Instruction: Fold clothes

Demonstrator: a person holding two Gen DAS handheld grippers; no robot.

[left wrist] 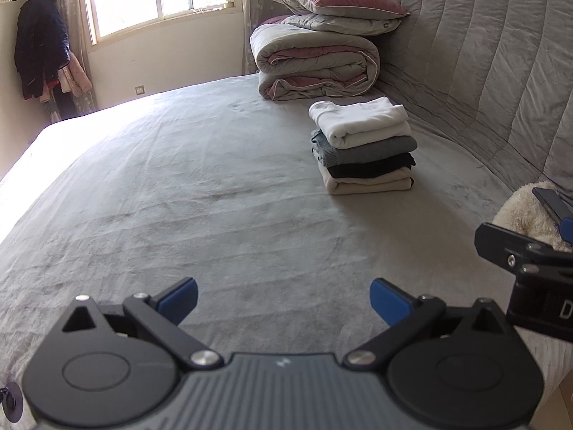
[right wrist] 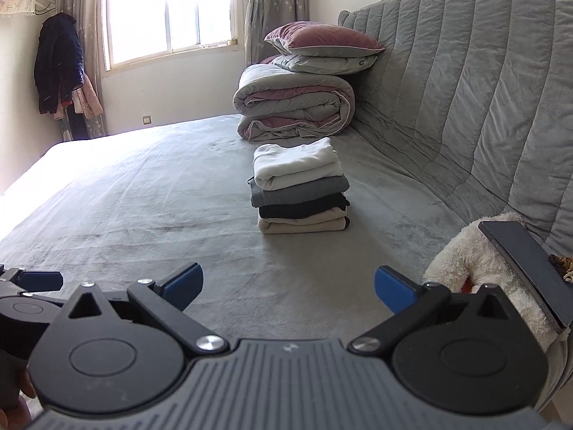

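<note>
A stack of folded clothes (left wrist: 363,145) sits on the grey bed (left wrist: 179,197) near the headboard: white on top, then grey, black and beige. It also shows in the right wrist view (right wrist: 301,190). My left gripper (left wrist: 284,299) is open and empty, low over the bedsheet, well short of the stack. My right gripper (right wrist: 288,286) is open and empty too, beside the left one; its body shows at the right edge of the left wrist view (left wrist: 530,272). A fluffy cream garment (right wrist: 480,272) lies at the right with a dark flat object (right wrist: 526,268) on it.
A rolled grey and mauve quilt (right wrist: 293,104) with two pillows (right wrist: 322,41) on top lies behind the stack. The padded grey headboard (right wrist: 483,89) runs along the right. Coats (right wrist: 59,64) hang by the window (right wrist: 168,10) at the far left.
</note>
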